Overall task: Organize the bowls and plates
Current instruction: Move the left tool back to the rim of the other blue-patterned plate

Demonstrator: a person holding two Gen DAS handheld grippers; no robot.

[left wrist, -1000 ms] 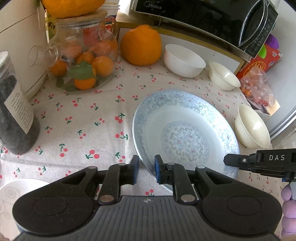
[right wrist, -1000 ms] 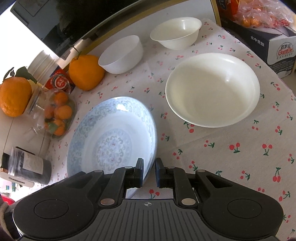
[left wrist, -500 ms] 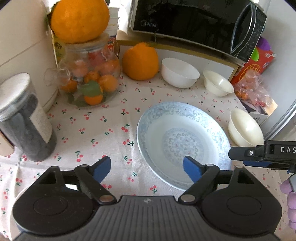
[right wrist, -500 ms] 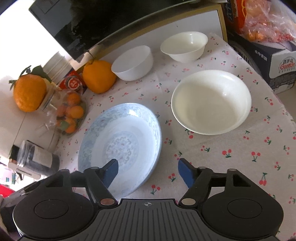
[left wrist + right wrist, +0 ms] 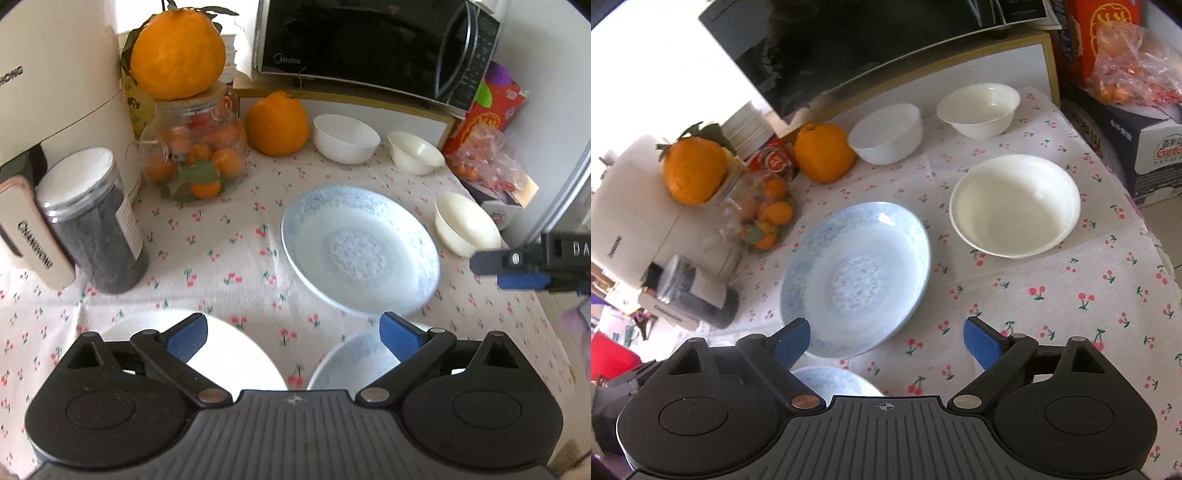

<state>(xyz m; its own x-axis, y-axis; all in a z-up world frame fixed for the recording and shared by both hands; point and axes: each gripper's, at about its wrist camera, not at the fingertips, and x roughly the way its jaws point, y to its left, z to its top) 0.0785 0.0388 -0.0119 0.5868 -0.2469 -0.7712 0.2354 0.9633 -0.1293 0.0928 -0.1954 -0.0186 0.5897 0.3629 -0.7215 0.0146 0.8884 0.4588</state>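
A blue patterned plate (image 5: 360,249) (image 5: 855,275) lies flat in the middle of the cherry-print tablecloth. A second blue plate (image 5: 351,363) (image 5: 836,380) and a white plate (image 5: 229,354) lie at the near edge under my left gripper (image 5: 291,334), which is open and empty above them. My right gripper (image 5: 886,338) is open and empty, held back from the patterned plate's near rim; it shows at the right of the left wrist view (image 5: 517,262). A wide cream bowl (image 5: 1014,205) (image 5: 465,225) sits to the right. Two small white bowls (image 5: 886,133) (image 5: 979,109) stand at the back.
A microwave (image 5: 376,48) stands on a shelf at the back. A large orange (image 5: 277,123), a glass jar of small oranges (image 5: 194,155) topped by another orange, a dark jar (image 5: 92,221) and a white appliance (image 5: 55,85) crowd the left. Boxes and a snack bag (image 5: 1126,74) sit right.
Both grippers let go of the patterned plate's rim, opened wide and pulled back and up. The plate now rests on the cloth, and two near plates have come into view.
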